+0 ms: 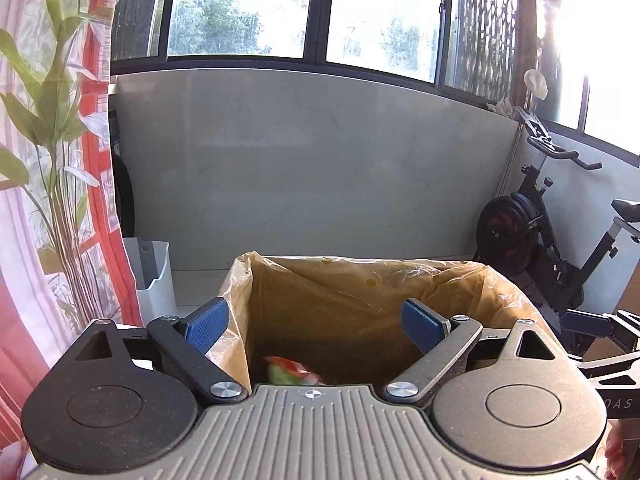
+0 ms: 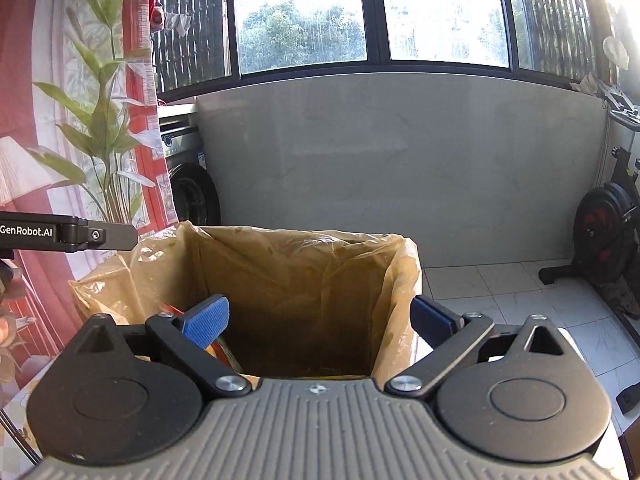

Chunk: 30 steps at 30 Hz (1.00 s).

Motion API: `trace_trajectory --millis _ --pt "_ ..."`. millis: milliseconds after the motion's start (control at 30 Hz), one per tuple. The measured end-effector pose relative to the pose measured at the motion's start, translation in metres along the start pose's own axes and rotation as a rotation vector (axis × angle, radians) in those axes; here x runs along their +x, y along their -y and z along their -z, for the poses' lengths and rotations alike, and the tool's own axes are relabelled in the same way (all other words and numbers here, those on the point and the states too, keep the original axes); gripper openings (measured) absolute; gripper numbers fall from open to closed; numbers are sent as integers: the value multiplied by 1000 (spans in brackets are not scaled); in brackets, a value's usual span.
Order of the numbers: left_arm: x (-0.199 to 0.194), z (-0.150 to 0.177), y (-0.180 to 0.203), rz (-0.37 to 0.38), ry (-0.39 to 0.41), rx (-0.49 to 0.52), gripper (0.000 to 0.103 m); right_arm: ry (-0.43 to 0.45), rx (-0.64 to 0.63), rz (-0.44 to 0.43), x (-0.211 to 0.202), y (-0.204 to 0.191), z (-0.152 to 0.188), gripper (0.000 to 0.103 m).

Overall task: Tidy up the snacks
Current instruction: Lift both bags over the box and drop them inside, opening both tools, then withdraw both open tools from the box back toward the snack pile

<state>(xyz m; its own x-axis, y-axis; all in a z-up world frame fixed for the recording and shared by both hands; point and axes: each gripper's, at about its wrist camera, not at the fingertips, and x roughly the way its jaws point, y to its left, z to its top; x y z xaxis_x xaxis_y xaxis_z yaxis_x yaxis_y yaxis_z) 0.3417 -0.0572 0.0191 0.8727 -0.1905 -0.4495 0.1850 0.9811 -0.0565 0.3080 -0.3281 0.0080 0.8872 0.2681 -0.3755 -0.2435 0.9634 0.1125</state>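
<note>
Snack packet (image 1: pixel 294 372), one in sight, red, white and green, lies at the bottom of the bin (image 1: pixel 360 304), near its front wall and just ahead of the left claw (image 1: pixel 316 326). That claw hangs above the bin's near edge with its two blue pads (image 1: pixel 206 326) spread wide and nothing between them. The right claw (image 2: pixel 320 322) hangs over the same bin from the other side, its two blue pads (image 2: pixel 208 320) likewise wide apart and empty. In the right wrist view a bit of orange wrapper (image 2: pixel 220 354) shows under the left pad, too hidden to name. One bin is in sight, square-mouthed and lined with one yellowish translucent bag (image 2: pixel 280 264) whose rim folds over its edges. Beside the bin, on the tiled floor (image 2: pixel 520 300), stands one small white container (image 1: pixel 154 280) against the curtain. One red and white curtain (image 1: pixel 100 200) with printed leaves hangs on the left. Farther back, one exercise bike (image 1: pixel 552 232) stands at the right by the pale wall (image 1: pixel 300 168), and one washing machine (image 2: pixel 188 176) stands in the left corner. Above the wall runs a row of dark-framed window panes (image 1: pixel 240 8), with trees outside.
</note>
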Motion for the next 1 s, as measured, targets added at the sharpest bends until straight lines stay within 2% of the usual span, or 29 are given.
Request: trace_trajectory --millis 267,467,700,833,1000 --pt "-35 11 -4 22 37 -28 96 51 19 -12 -36 -9 10 101" --pt "-59 27 -15 45 75 -71 98 57 18 -26 -51 -16 22 103" --pt "-80 46 -36 13 109 -129 98 52 7 -78 -65 -27 44 103" --pt "-89 63 -43 15 115 -106 98 55 6 -96 -70 -29 58 103" --pt "-100 86 -49 -17 124 -101 98 25 26 -118 -70 -29 73 103"
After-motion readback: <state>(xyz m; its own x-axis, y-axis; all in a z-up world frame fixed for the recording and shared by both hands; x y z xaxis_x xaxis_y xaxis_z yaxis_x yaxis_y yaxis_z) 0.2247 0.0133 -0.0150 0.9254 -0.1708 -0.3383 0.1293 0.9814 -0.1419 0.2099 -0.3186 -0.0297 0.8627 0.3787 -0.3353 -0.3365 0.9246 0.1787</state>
